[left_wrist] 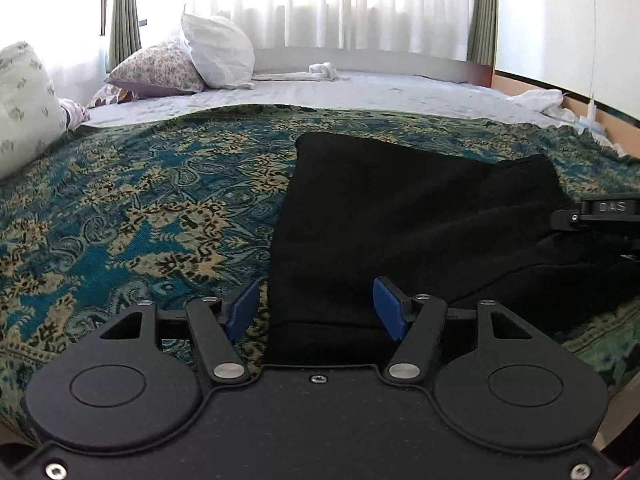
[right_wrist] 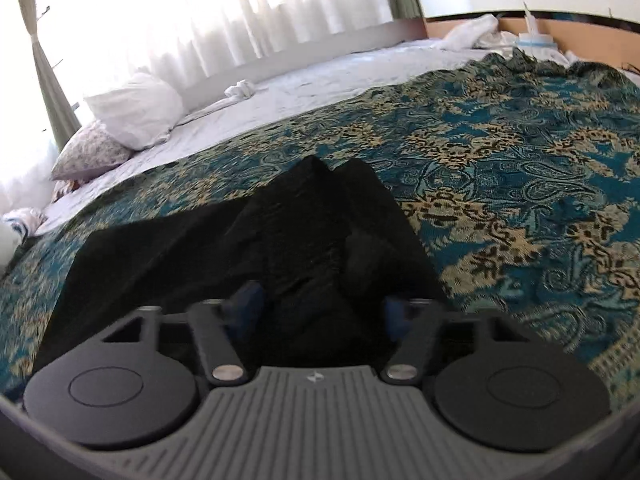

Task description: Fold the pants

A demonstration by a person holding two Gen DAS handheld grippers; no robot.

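Note:
Black pants (left_wrist: 400, 216) lie partly folded on the teal patterned bedspread (left_wrist: 140, 220). My left gripper (left_wrist: 316, 308) is open just above their near left corner. Its left blue pad (left_wrist: 240, 308) is over the bedspread and its right pad is over the cloth, neither pressing. In the right wrist view the pants (right_wrist: 200, 248) bunch into ridges toward a point at the far end. My right gripper (right_wrist: 320, 312) sits low on the near end, its blurred blue pads (right_wrist: 248, 304) apart with bunched black cloth between them.
Beyond the bedspread lies a white sheet (left_wrist: 360, 92) with pillows (left_wrist: 216, 56) at the far left and a knotted white cloth (left_wrist: 324, 70). Crumpled white fabric (left_wrist: 540, 100) lies by the wooden frame at right. Curtains (left_wrist: 360, 0) cover the bright window.

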